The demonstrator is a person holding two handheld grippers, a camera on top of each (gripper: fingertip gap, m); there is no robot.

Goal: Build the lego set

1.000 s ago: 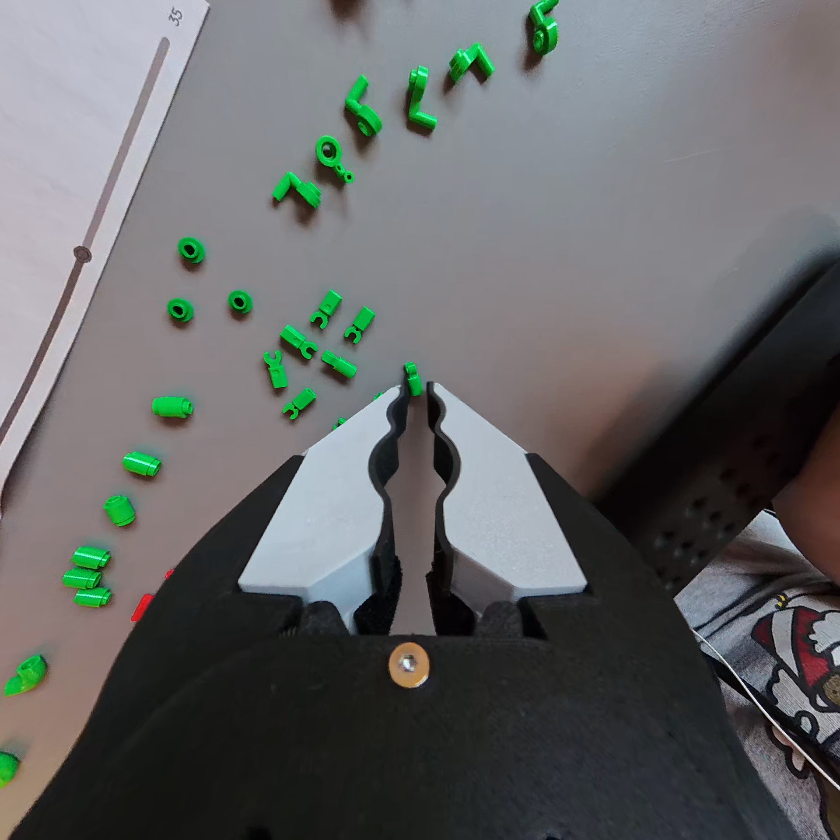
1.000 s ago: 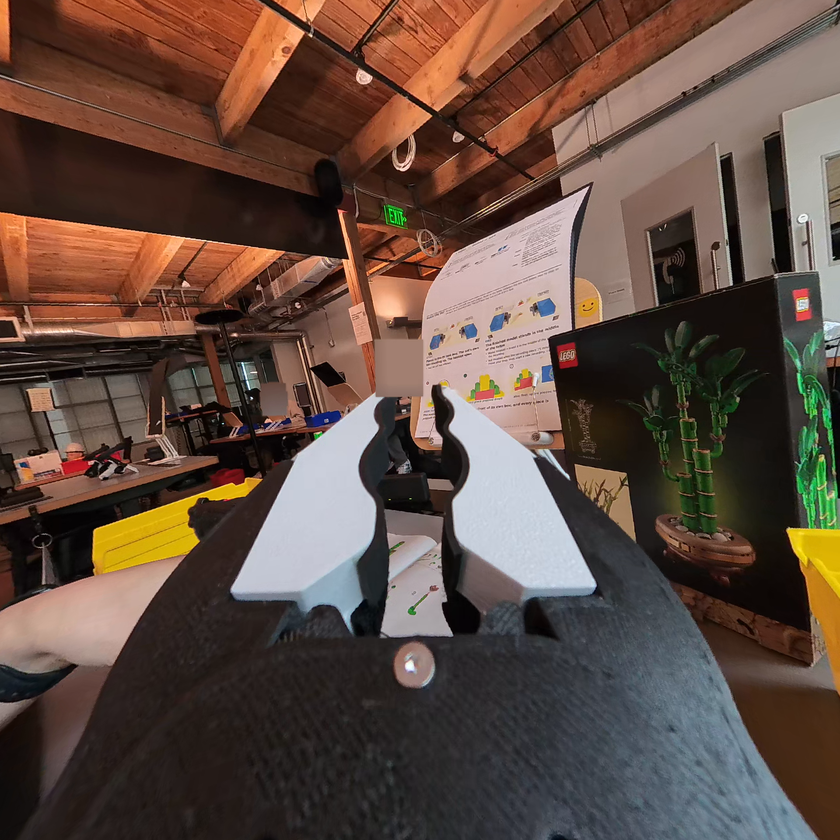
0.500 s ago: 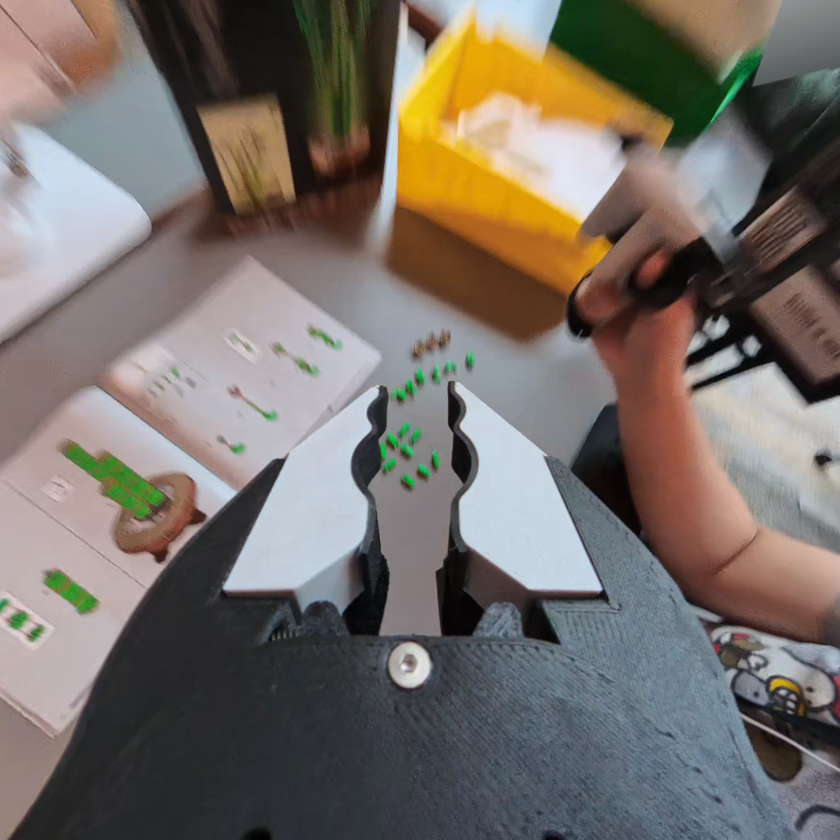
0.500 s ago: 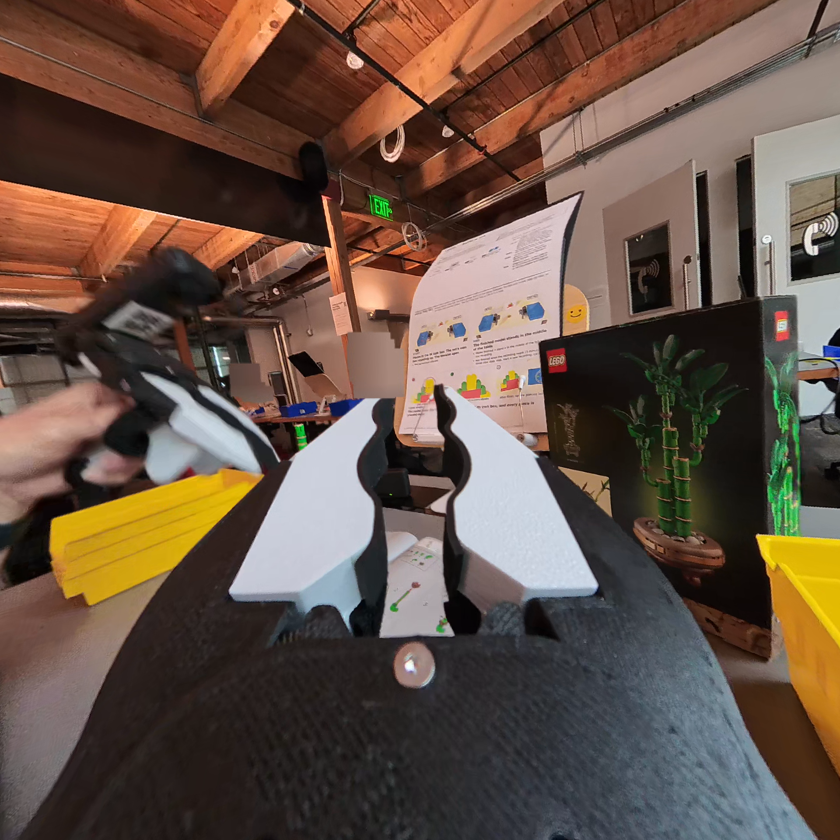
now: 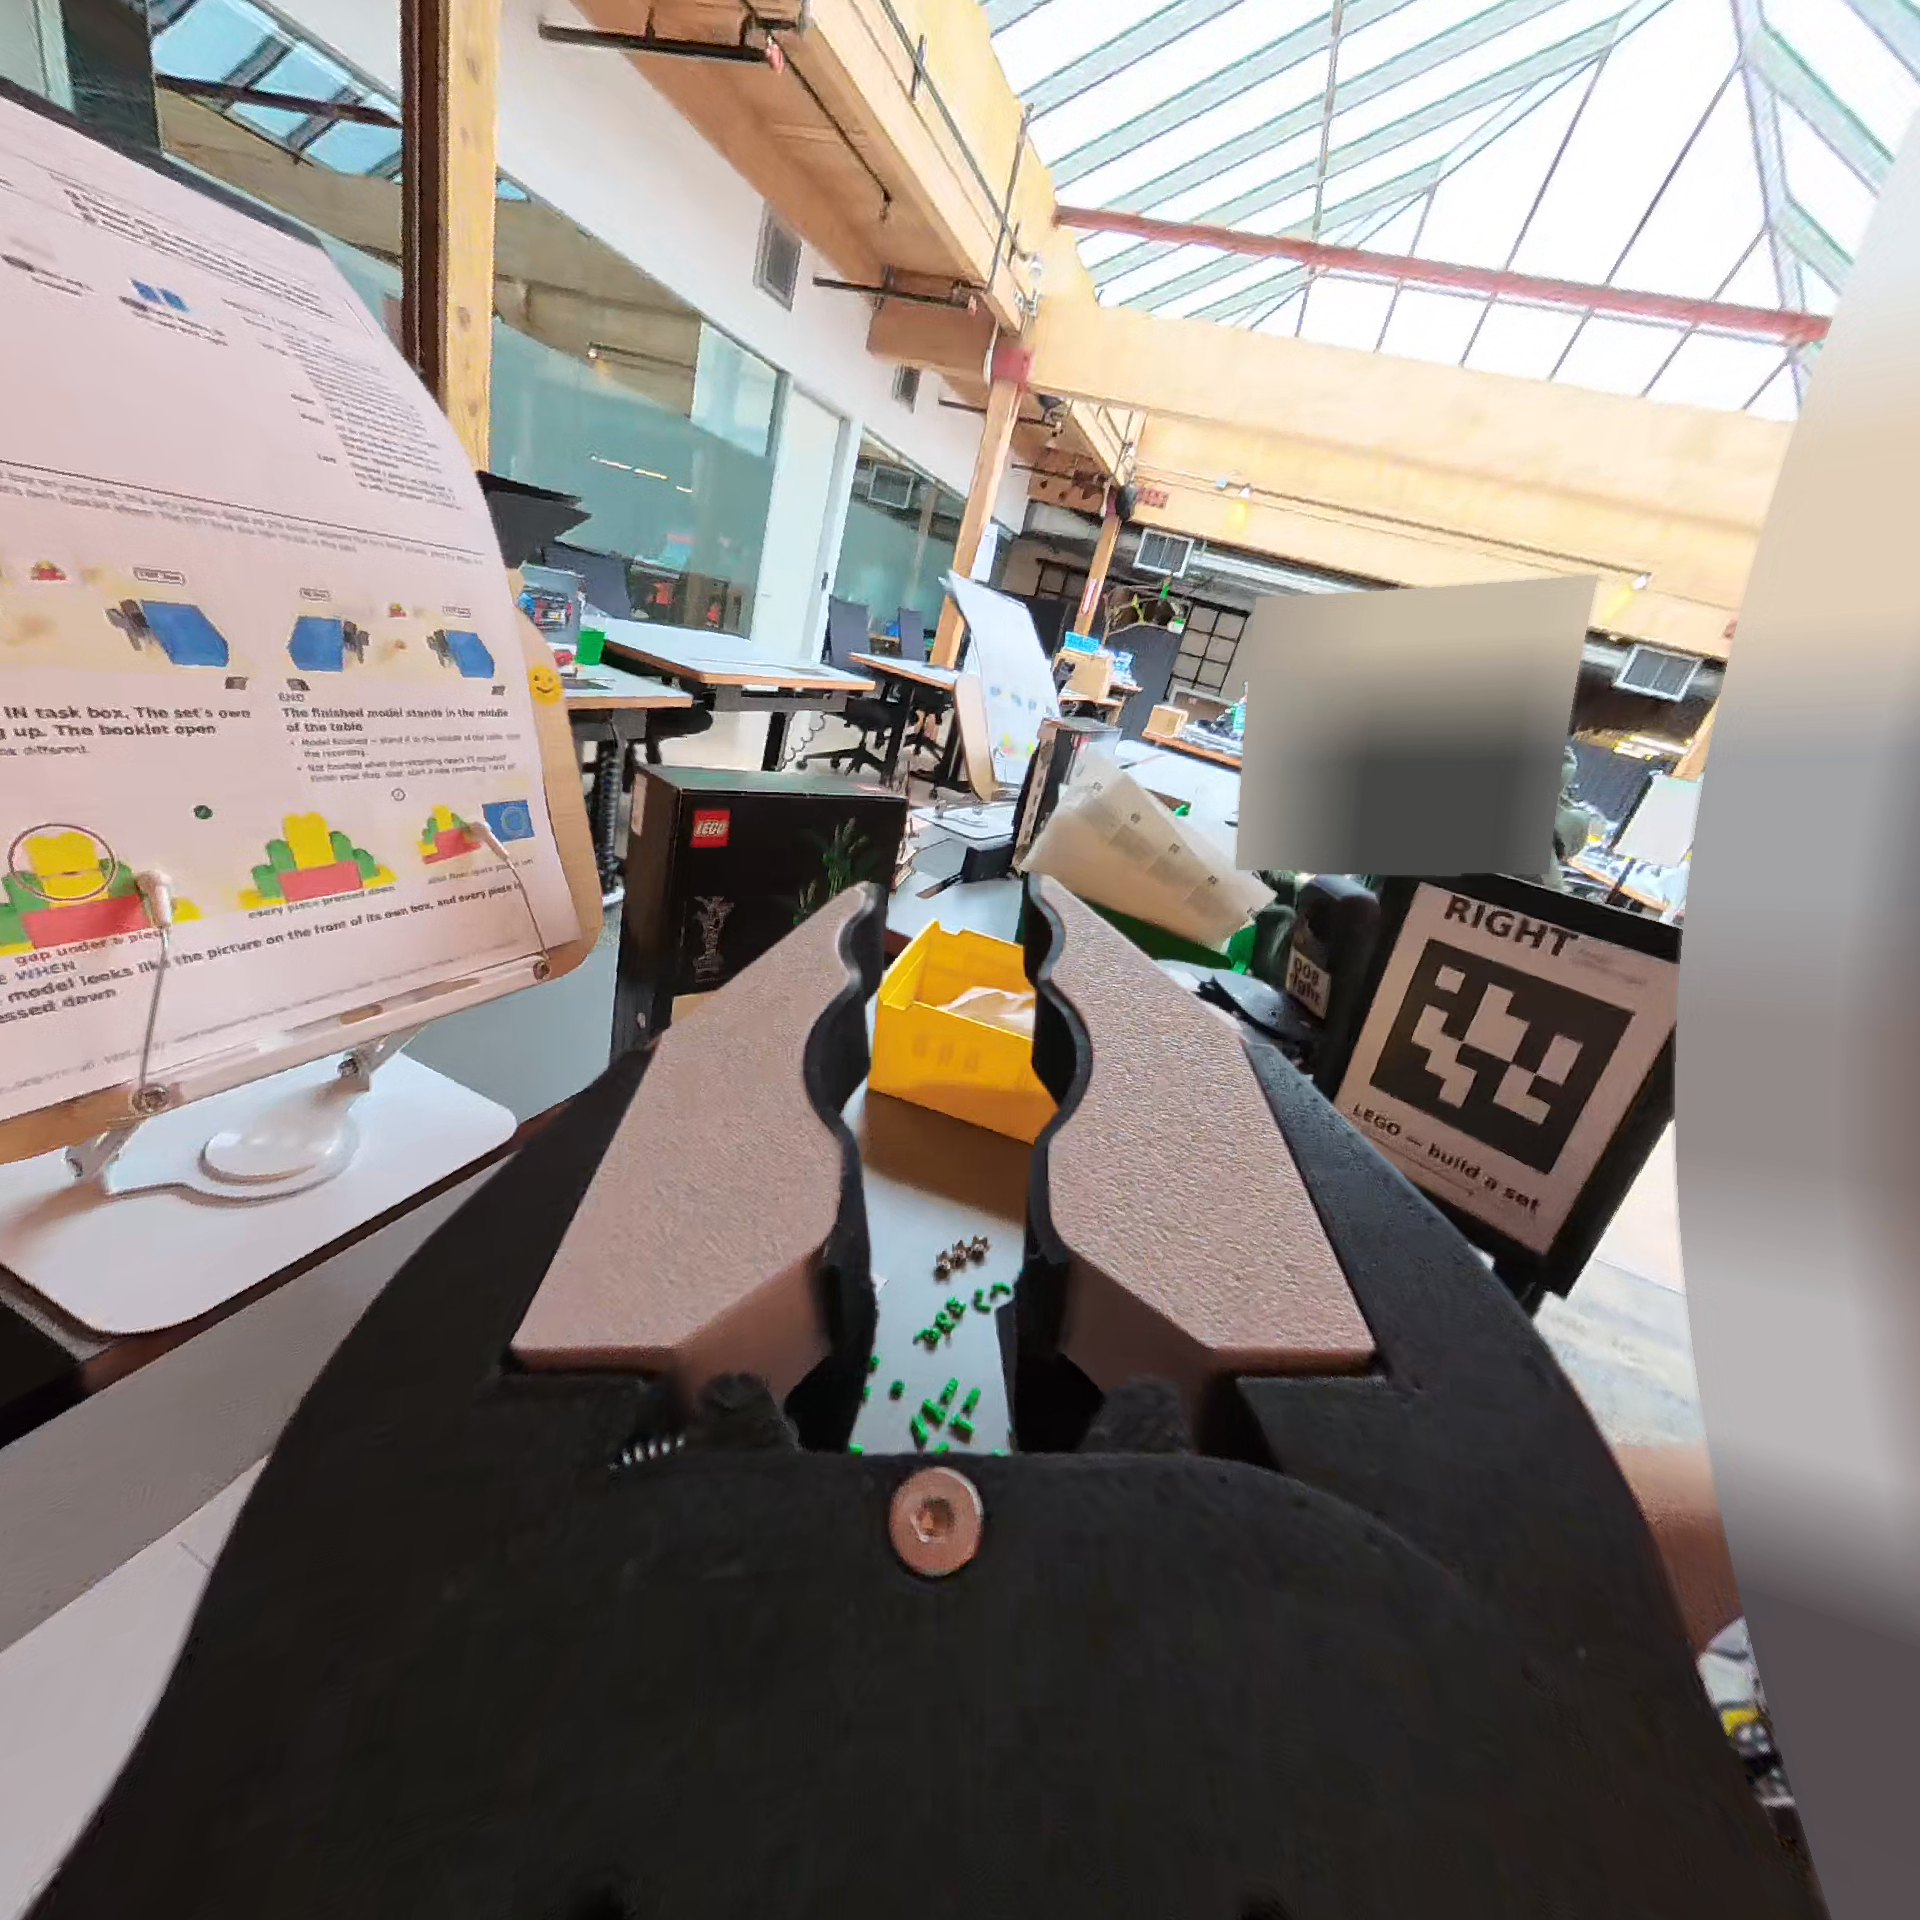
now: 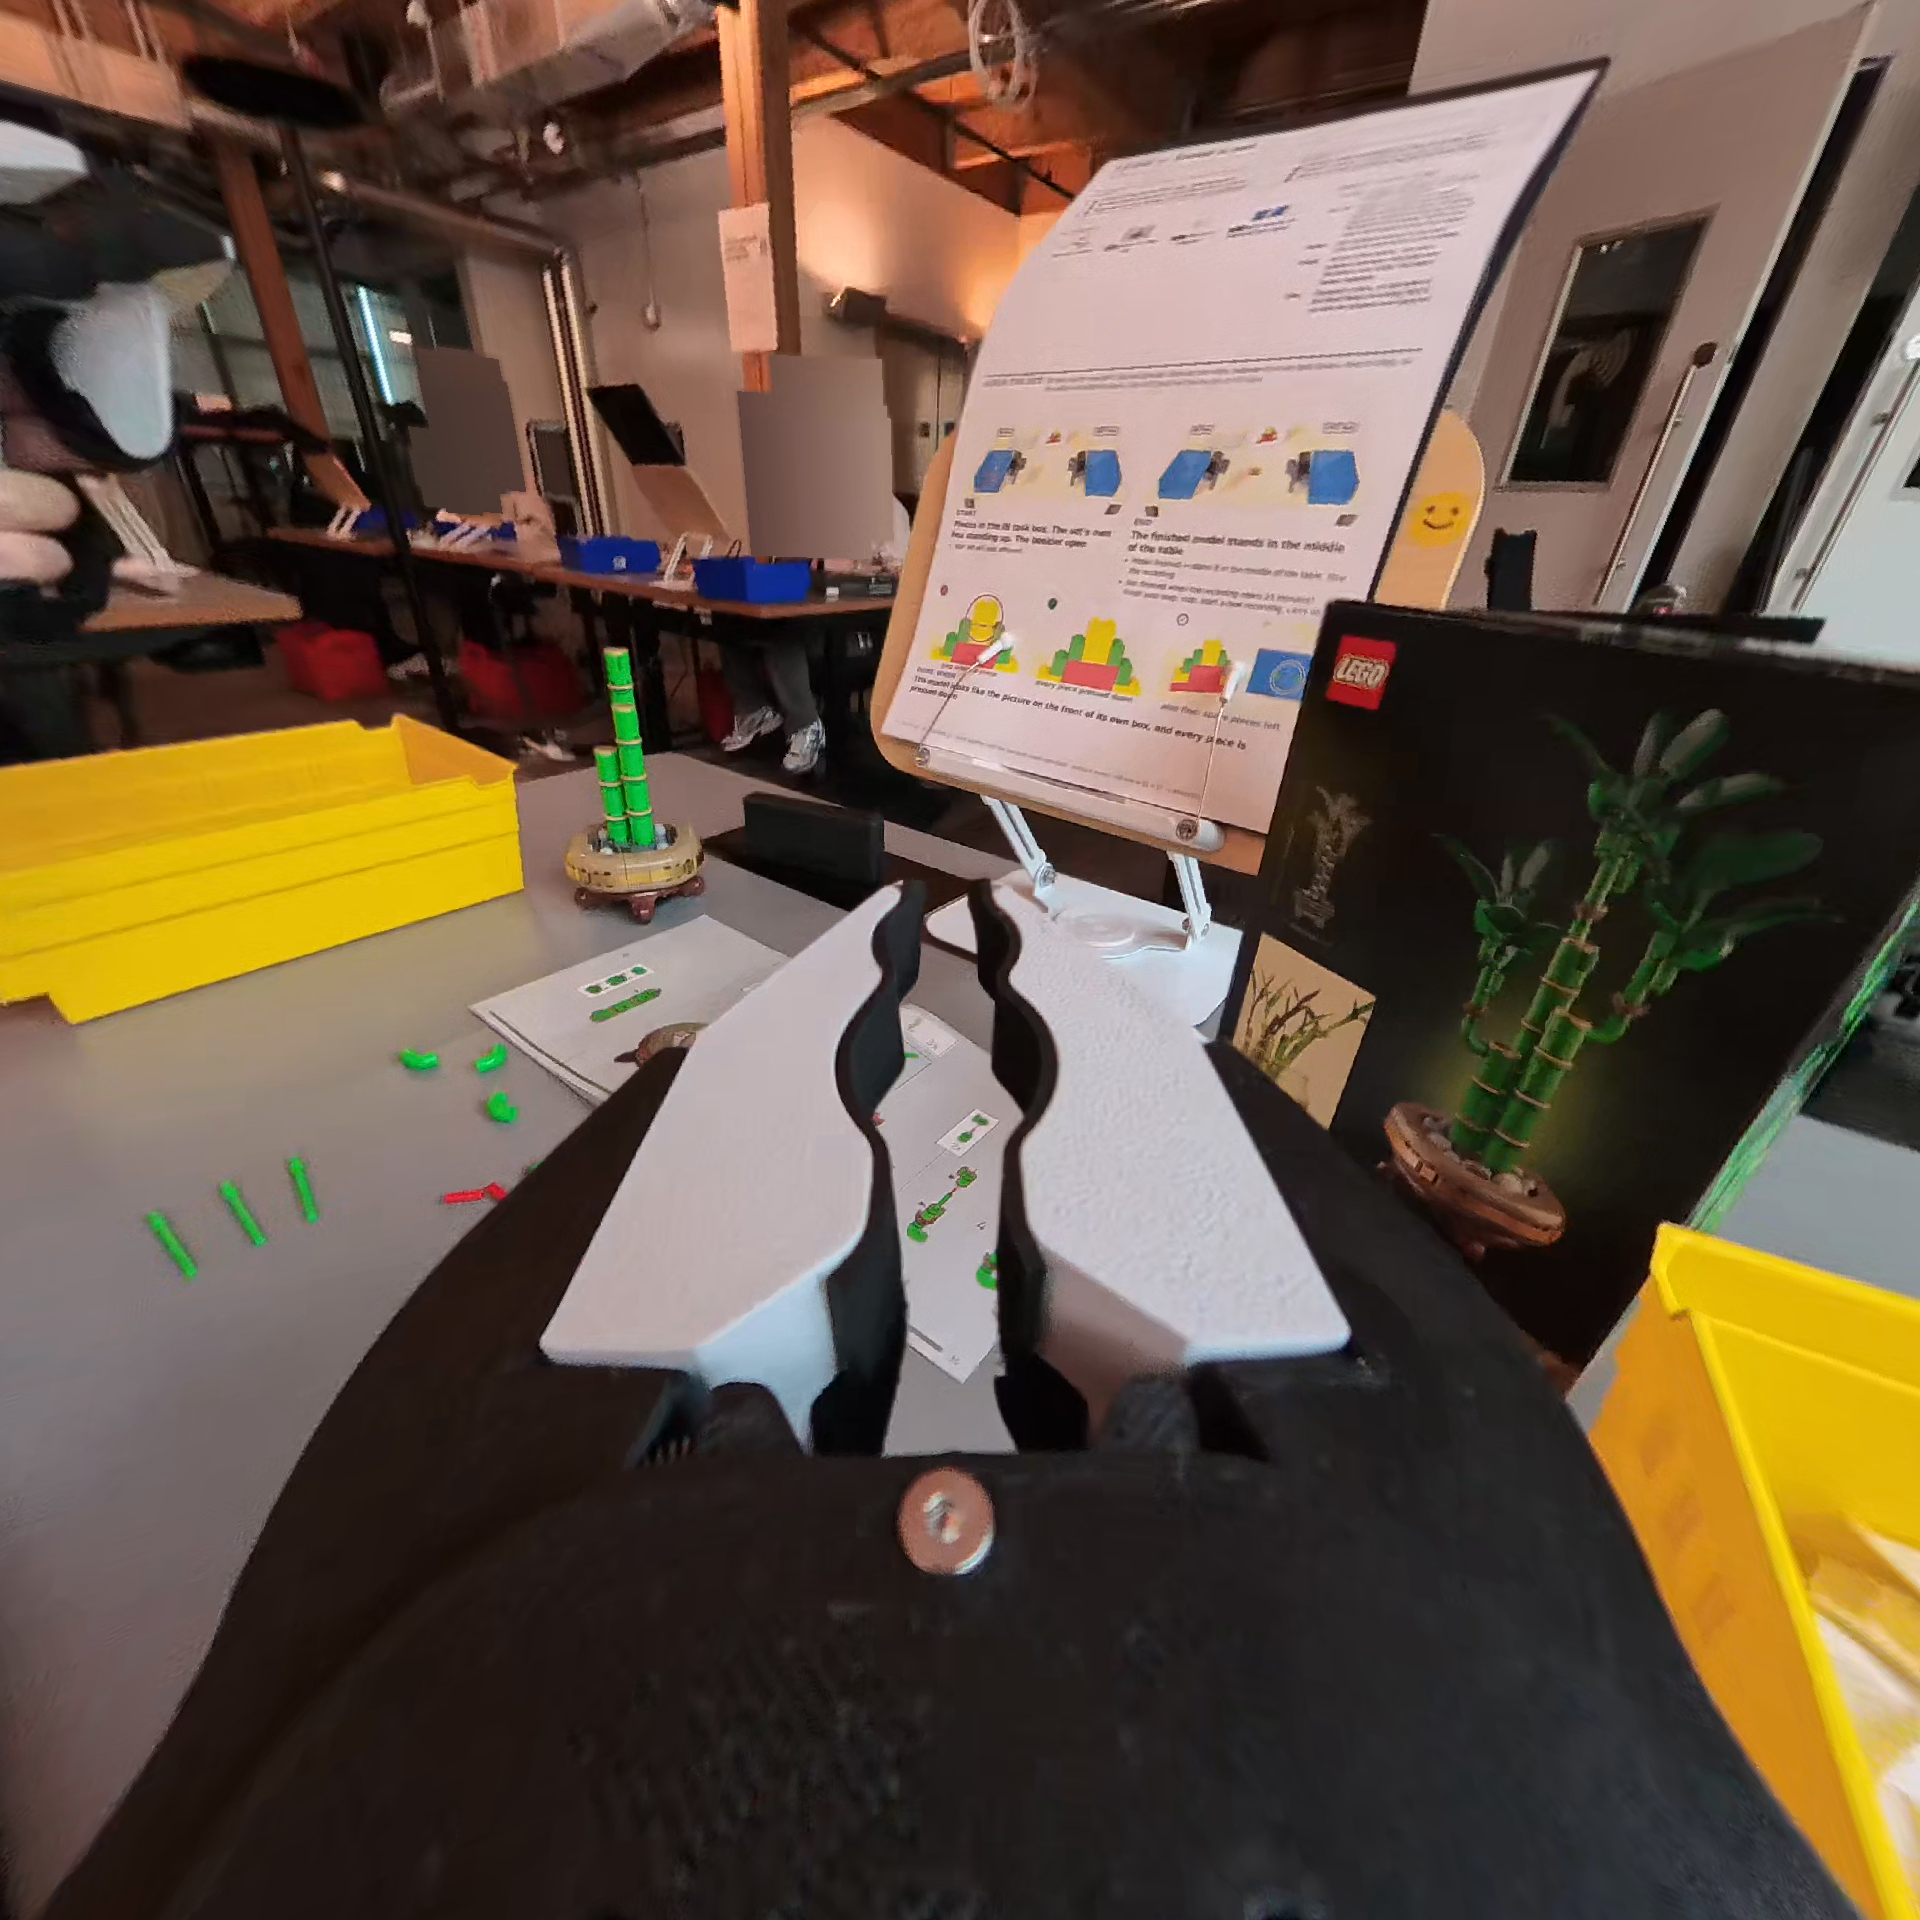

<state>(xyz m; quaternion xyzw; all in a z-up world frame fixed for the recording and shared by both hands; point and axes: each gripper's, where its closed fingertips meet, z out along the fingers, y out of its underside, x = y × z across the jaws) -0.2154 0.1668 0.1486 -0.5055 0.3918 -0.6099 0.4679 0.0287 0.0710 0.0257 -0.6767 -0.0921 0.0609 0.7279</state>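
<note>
My left gripper (image 5: 951, 904) is open and empty, held up above the table and pointing level across the room. Small green lego pieces (image 5: 945, 1340) lie on the grey table below, seen between its fingers. My right gripper (image 6: 943, 904) is empty, its jaws a narrow gap apart, above the open instruction booklet (image 6: 623, 997). A partly built bamboo model (image 6: 629, 810) of green stalks in a round tan pot stands at the far side of the table. Green curved pieces (image 6: 457, 1070), green rods (image 6: 239, 1210) and a red piece (image 6: 473, 1195) lie on the left.
Stacked yellow bins (image 6: 249, 842) sit far left and another yellow bin (image 6: 1766, 1558) near right. The black set box (image 6: 1558, 935) and an instruction sheet on a stand (image 6: 1195, 468) stand behind. The right gripper's marker tag (image 5: 1496, 1049) shows in the left view. The left gripper's tips are roughly 30 cm from the right gripper's.
My left gripper has lifted off the green pieces on the table, tilted up to look across the room, and its jaws have widened. The right gripper has tipped down toward the table.
</note>
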